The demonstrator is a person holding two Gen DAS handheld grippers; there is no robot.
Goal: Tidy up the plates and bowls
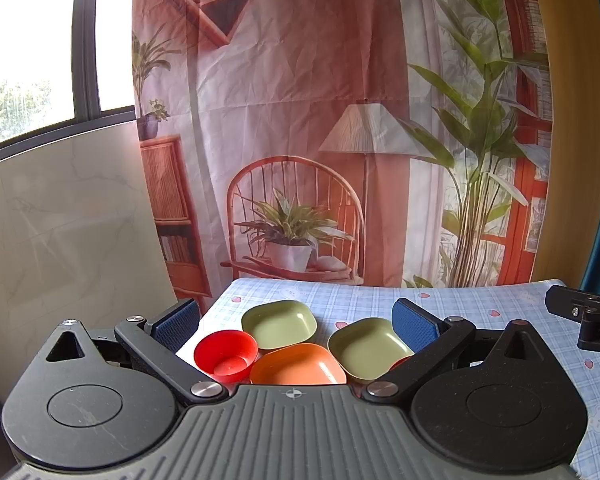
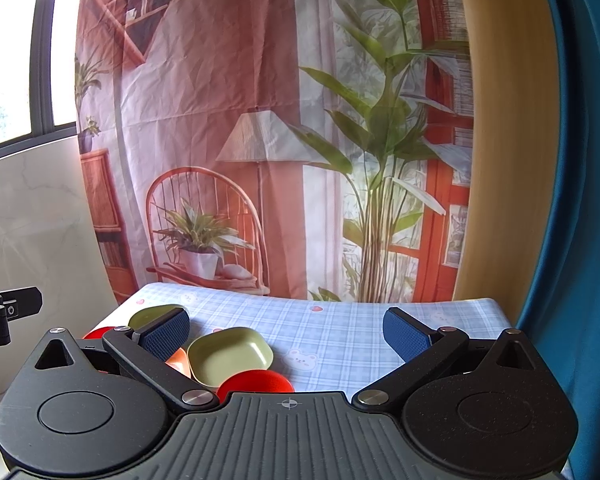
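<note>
Dishes sit on a table with a blue checked cloth [image 1: 480, 304]. In the left wrist view there is a red round bowl [image 1: 225, 355], a far green square plate [image 1: 279, 324], an orange square plate [image 1: 298, 366] and a nearer green square plate [image 1: 366, 348]. My left gripper [image 1: 296, 326] is open and empty above them. In the right wrist view the green plate [image 2: 228, 354], a red bowl [image 2: 256, 383], the orange plate [image 2: 179, 360], the far green plate [image 2: 150, 314] and a red edge [image 2: 96, 333] show. My right gripper [image 2: 286, 334] is open and empty.
A printed backdrop [image 1: 300, 120] hangs behind the table's far edge. A marble wall [image 1: 60, 220] and window stand to the left. A blue curtain [image 2: 580, 200] hangs at the right. The right gripper's body [image 1: 588, 320] shows at the left view's right edge.
</note>
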